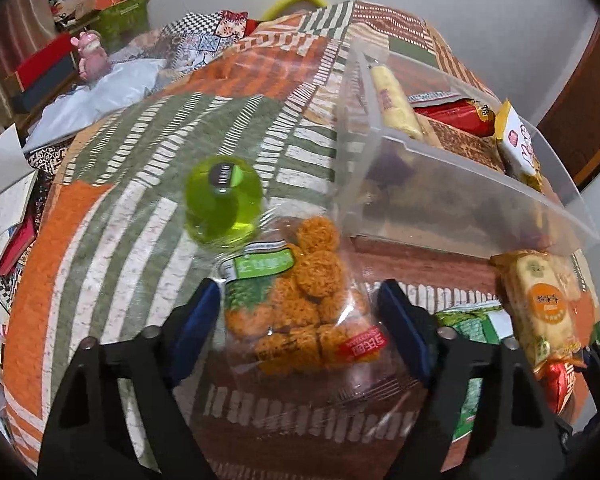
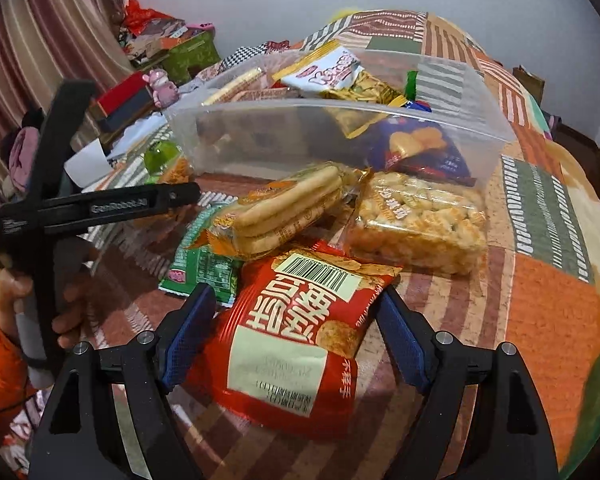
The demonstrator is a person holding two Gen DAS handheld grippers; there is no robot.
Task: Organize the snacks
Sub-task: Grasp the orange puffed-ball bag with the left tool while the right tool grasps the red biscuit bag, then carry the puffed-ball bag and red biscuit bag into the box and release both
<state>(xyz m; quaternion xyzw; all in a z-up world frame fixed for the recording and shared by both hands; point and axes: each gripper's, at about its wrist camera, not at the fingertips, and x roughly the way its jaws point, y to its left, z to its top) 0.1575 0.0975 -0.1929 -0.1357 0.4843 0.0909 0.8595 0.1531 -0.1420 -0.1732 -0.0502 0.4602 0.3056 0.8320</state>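
A clear bag of round orange crackers (image 1: 300, 312) lies on the patchwork cloth, and my left gripper (image 1: 300, 320) is shut on it, blue pads against both its sides. In the right wrist view that gripper's black finger (image 2: 160, 200) reaches in from the left, held by a hand in an orange sleeve. My right gripper (image 2: 294, 332) is shut on a red chip bag (image 2: 296, 340), barcode side up; its corner shows low at the right in the left wrist view (image 1: 560, 380). Behind stands the clear plastic bin (image 2: 300, 136) (image 1: 460, 184) holding several snack packs.
A green bottle (image 1: 222, 200) stands just beyond the cracker bag. A biscuit pack (image 2: 292, 208), a rice-crisp pack (image 2: 416, 228) and a green packet (image 2: 200, 268) lie before the bin. Boxes and a pink toy (image 1: 92, 56) crowd the far left.
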